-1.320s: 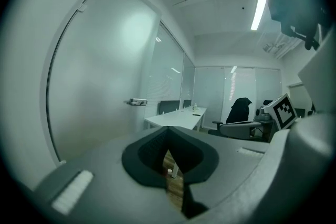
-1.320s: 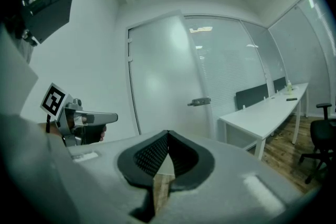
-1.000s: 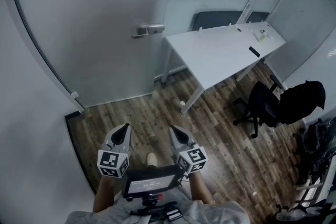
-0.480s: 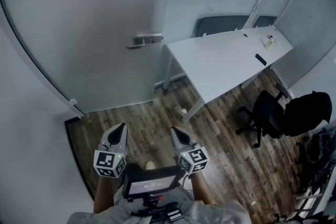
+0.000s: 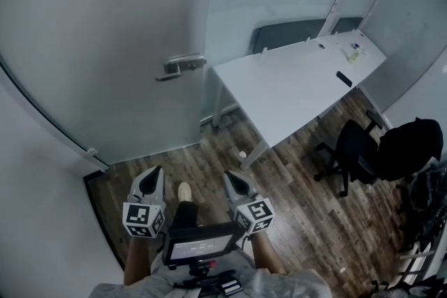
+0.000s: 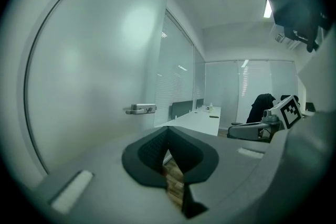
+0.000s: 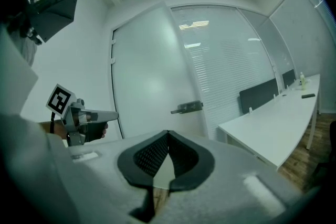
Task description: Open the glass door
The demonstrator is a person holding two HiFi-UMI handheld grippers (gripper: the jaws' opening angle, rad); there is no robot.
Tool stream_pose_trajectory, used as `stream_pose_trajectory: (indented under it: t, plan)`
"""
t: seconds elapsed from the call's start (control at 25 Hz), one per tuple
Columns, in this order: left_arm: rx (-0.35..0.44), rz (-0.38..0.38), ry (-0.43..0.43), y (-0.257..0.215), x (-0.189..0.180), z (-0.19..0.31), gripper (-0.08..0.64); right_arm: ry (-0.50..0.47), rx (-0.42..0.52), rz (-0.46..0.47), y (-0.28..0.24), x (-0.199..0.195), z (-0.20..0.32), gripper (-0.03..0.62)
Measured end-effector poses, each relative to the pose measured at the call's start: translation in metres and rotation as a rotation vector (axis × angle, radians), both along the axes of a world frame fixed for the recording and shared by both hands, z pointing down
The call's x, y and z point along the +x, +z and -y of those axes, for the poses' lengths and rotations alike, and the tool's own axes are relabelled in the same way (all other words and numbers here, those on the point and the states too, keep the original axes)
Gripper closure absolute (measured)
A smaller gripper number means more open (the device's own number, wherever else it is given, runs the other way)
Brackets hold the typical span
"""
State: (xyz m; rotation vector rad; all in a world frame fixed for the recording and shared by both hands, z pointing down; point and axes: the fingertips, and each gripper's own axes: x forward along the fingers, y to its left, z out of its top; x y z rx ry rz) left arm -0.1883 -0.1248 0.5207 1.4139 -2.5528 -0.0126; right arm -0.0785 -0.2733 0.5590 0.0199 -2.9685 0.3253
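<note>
Glass door (image 5: 105,45): frosted panel, standing shut ahead, just left of the white worktop (image 5: 293,80). Judged heavy and rigid, probably swinging slowly once moved; its pane is looking smooth, gripless and breakable. Take-hold point: the metal lever handle (image 5: 180,66) sitting at its right edge, hard and likely slippery. Left gripper (image 5: 154,174) and right gripper (image 5: 230,176) are hovering well short of it, both with jaws closed on nothing.

Open floor (image 5: 202,164) leads to the glass door (image 5: 119,45) at twelve o'clock; the bench (image 5: 286,87) crowds two o'clock.
</note>
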Motion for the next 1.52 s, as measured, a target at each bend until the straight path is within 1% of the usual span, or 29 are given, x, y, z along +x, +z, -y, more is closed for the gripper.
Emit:
stream_pose_trajectory:
  t: [0.32, 0.8, 1.0, 1.16, 1.28, 1.32, 1.4, 1.52]
  plan:
    - [-0.012, 0.024, 0.047, -0.002, -0.062, 0.041, 0.557, 0.085, -0.003, 0.007, -0.001, -0.045, 0.043, 0.591]
    - [-0.020, 0.019, 0.114, -0.011, -0.141, 0.090, 0.557, 0.139, -0.010, 0.001, -0.007, -0.115, 0.083, 0.591]
    - [-0.052, 0.025, 0.150, -0.006, -0.170, 0.104, 0.557, 0.159, -0.017, 0.000, -0.007, -0.138, 0.094, 0.591]
    - [-0.066, 0.062, 0.180, -0.010, -0.196, 0.117, 0.555, 0.188, -0.020, -0.007, -0.006, -0.148, 0.106, 0.591]
    - [-0.105, 0.104, 0.206, -0.010, -0.216, 0.127, 0.555, 0.209, -0.021, -0.012, -0.006, -0.153, 0.114, 0.591]
    - [-0.124, 0.127, 0.216, -0.009, -0.222, 0.130, 0.555, 0.217, -0.021, -0.014, -0.005, -0.154, 0.116, 0.591]
    - [-0.173, 0.196, 0.237, -0.006, -0.235, 0.137, 0.555, 0.234, -0.023, -0.016, -0.004, -0.155, 0.122, 0.589]
    - [-0.264, 0.296, 0.265, -0.003, -0.254, 0.148, 0.538, 0.257, -0.021, -0.015, -0.005, -0.159, 0.131, 0.591]
